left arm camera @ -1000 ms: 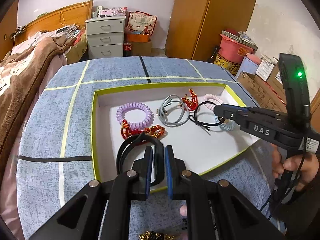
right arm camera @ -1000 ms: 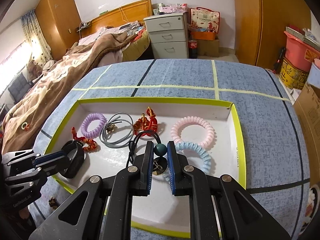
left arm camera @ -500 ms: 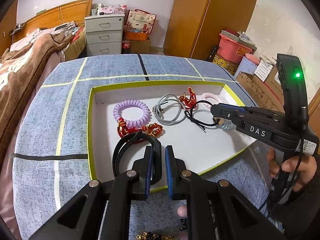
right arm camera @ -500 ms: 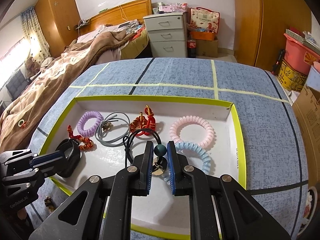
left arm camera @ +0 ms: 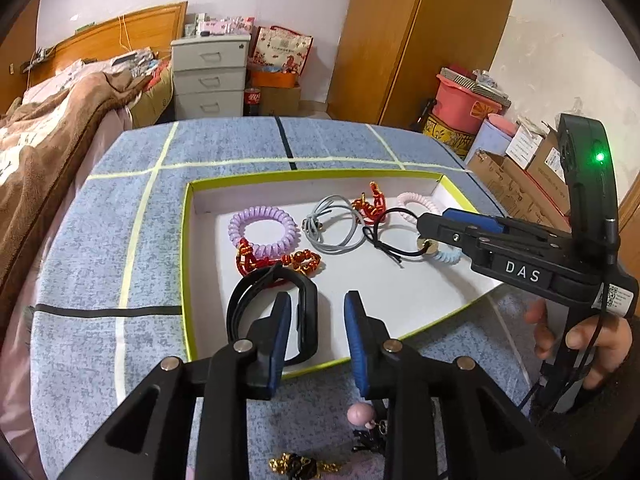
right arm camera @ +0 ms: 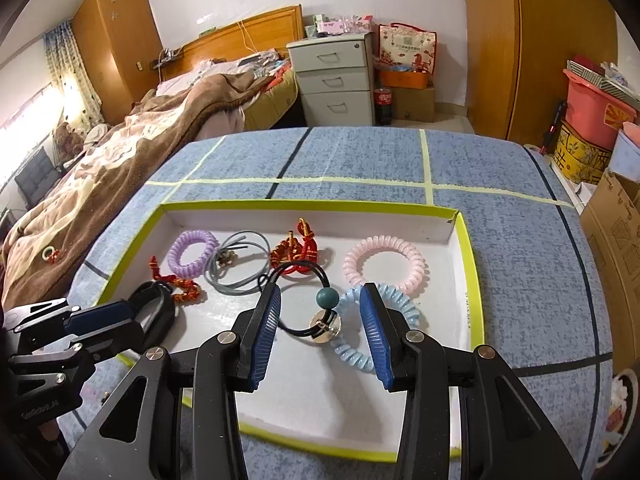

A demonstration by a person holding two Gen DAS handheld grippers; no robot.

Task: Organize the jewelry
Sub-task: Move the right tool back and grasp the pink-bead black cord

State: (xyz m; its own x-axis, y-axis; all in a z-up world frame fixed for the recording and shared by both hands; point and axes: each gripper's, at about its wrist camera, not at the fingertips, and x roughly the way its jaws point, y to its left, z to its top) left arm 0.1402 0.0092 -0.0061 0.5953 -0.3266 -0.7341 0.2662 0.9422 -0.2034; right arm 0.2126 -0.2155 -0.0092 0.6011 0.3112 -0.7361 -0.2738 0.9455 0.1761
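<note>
A white tray with a green rim (left arm camera: 185, 264) (right arm camera: 472, 280) lies on the blue table. It holds a purple coil tie (left arm camera: 263, 230), a grey cord loop (left arm camera: 332, 228), red-gold knots (left arm camera: 370, 204), a pink coil (right arm camera: 385, 265), a light-blue coil (right arm camera: 400, 312), and a black hair tie with a teal bead and metal disc (right arm camera: 328, 322). A black bracelet (left arm camera: 304, 312) lies at the tray's near left corner. My left gripper (left arm camera: 314, 336) is open just behind the bracelet. My right gripper (right arm camera: 320, 336) is open around the beaded hair tie.
Loose pieces lie on the table in front of the tray: a pink bead (left arm camera: 360, 414) and a gold-black trinket (left arm camera: 300, 466). A bed (right arm camera: 120, 140) stands to the left, drawers (right arm camera: 336, 80) and a wardrobe (right arm camera: 552, 48) behind, boxes (left arm camera: 516, 176) to the right.
Both grippers have opened. The left one has let go of the black bracelet, the right one of the beaded hair tie; both pieces now lie in the tray.
</note>
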